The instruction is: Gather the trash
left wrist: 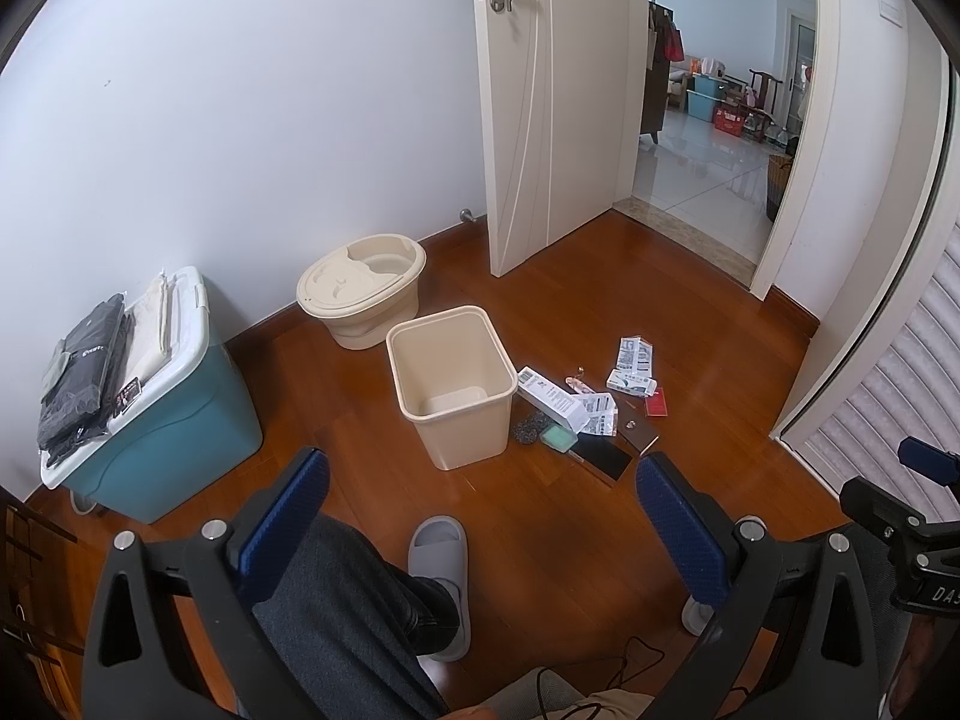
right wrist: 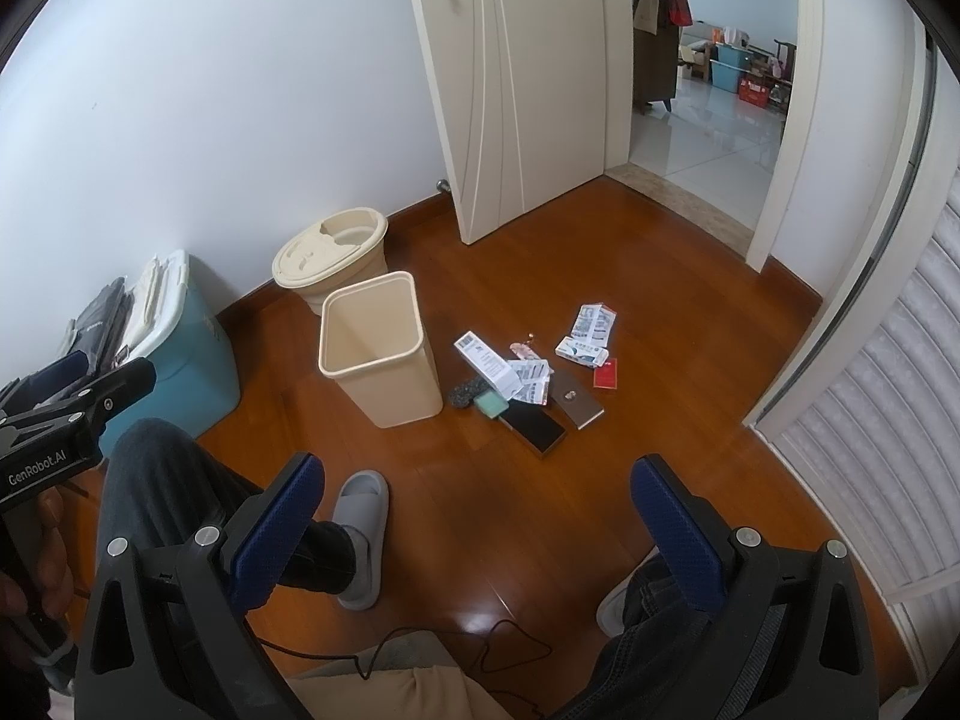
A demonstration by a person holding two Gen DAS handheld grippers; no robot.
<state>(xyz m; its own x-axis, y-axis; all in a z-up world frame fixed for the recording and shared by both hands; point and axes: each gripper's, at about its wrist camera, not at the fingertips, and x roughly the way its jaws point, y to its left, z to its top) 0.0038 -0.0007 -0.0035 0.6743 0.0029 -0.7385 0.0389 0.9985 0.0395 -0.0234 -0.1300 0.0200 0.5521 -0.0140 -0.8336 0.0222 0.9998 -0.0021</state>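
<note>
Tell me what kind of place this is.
Likely a room in a home: wooden floor, white door open onto a tiled living area, a beige waste bin with trash scattered beside it.

Square plastic waste bin (left wrist: pixel 451 387): beige. Round lidded bucket (left wrist: pixel 362 288): cream. Storage box (left wrist: pixel 174 420): teal, white lid. Wooden floor (left wrist: pixel 540 516): reddish-brown planks. Small card (left wrist: pixel 657 403): red. Sponge (left wrist: pixel 558 437): mint green. Tool pads (right wrist: pixel 678 516): blue, dotted texture.

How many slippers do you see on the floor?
2. One grey slipper is on the person's foot between the right gripper's fingers. The other slipper peeks out behind the right-hand finger, mostly hidden.
</note>
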